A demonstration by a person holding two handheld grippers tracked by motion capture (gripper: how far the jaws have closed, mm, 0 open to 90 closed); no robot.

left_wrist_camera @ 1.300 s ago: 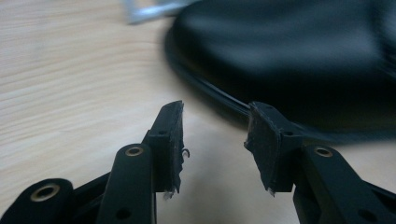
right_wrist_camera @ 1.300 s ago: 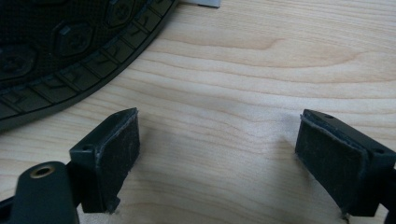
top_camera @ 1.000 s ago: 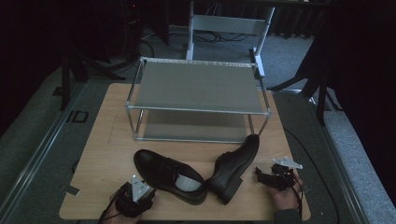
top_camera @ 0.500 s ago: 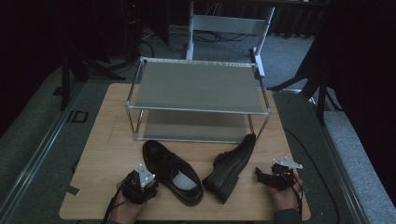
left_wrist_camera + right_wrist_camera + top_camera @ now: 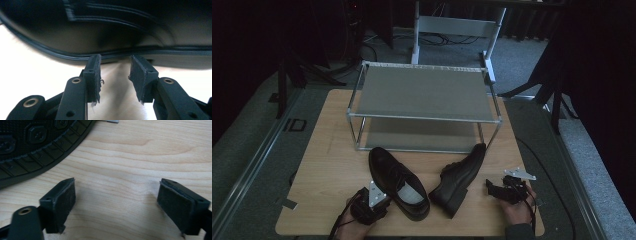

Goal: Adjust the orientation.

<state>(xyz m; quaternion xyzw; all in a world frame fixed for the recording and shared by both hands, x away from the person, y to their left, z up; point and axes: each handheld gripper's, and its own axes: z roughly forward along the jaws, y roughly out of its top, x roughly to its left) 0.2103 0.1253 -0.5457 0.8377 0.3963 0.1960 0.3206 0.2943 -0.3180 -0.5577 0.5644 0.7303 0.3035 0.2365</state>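
We see two black shoes on the desk (image 5: 327, 165) before the rack (image 5: 424, 95): left shoe (image 5: 398, 181) upright, right shoe (image 5: 458, 177) tipped, sole showing. Left gripper (image 5: 371, 204) jaws part-open, empty, at the left shoe's side. Right gripper (image 5: 506, 190) jaws wide, empty.

- I see a light wood table (image 5: 332, 165), pale grain with tan streaks in the right gripper view.
- Left shoe (image 5: 396, 181): glossy black, whitish insole.
- Right shoe (image 5: 459, 177): black, lying on its side; black sole (image 5: 30, 147) with raised block tread and stitch-like ridges.
- Rack (image 5: 424, 95): silver frame, grey shelves.
- My left gripper (image 5: 115, 72): black jaws, brass-coloured rivets, grey plate on top.
- My right gripper (image 5: 117, 205): black, dark fuzzy pads.
- Floor (image 5: 257, 165): grey carpet.
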